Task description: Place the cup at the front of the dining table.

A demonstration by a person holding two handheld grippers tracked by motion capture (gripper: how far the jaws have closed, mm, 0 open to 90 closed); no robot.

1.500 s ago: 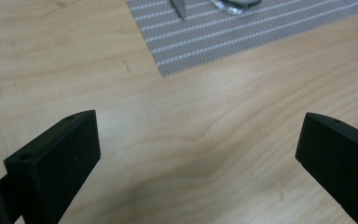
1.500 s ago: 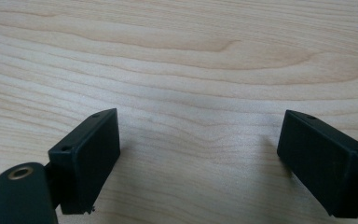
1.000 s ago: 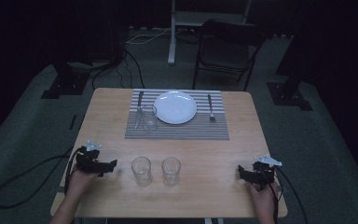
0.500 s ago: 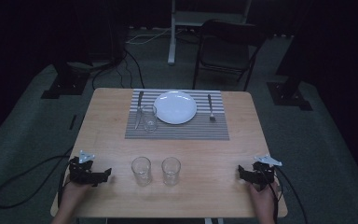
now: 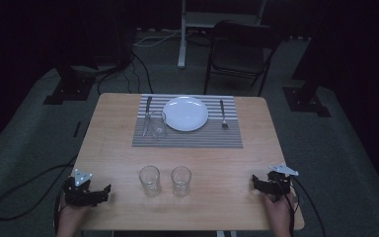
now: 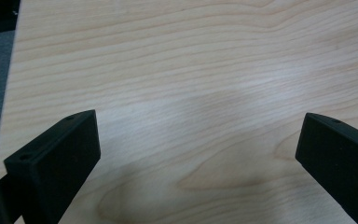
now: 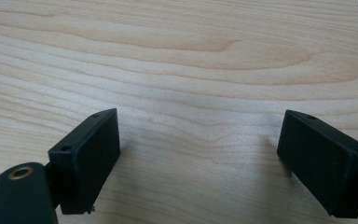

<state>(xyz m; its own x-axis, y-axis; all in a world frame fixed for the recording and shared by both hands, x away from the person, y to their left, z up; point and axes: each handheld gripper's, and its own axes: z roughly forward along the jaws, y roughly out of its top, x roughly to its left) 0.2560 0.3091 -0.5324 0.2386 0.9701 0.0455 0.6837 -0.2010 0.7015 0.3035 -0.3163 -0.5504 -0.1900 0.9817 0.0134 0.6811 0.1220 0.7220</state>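
At the near edge of the tabletop (image 5: 118, 148), left gripper (image 5: 104, 190) rests at the left corner, fingers (image 6: 56, 161) wide apart over bare wood, holding nothing. Right gripper (image 5: 254, 181) sits at the near right corner, fingers (image 7: 86, 156) likewise spread, nothing between them. Between the two grippers, well apart from each, stand two empty clear glasses: left glass (image 5: 149, 180) and right glass (image 5: 181, 180), upright, just beside one another, not touching. Farther back lies a striped placemat (image 5: 187, 138) carrying a white plate (image 5: 185, 113) at its centre. A third glass (image 5: 158, 125) stands upright on the mat, just left of the plate. A knife (image 5: 147, 109) lies at the mat's left side; a fork (image 5: 222, 114) lies right of the plate. Beyond the tabletop stands a dark folding chair (image 5: 242, 52).
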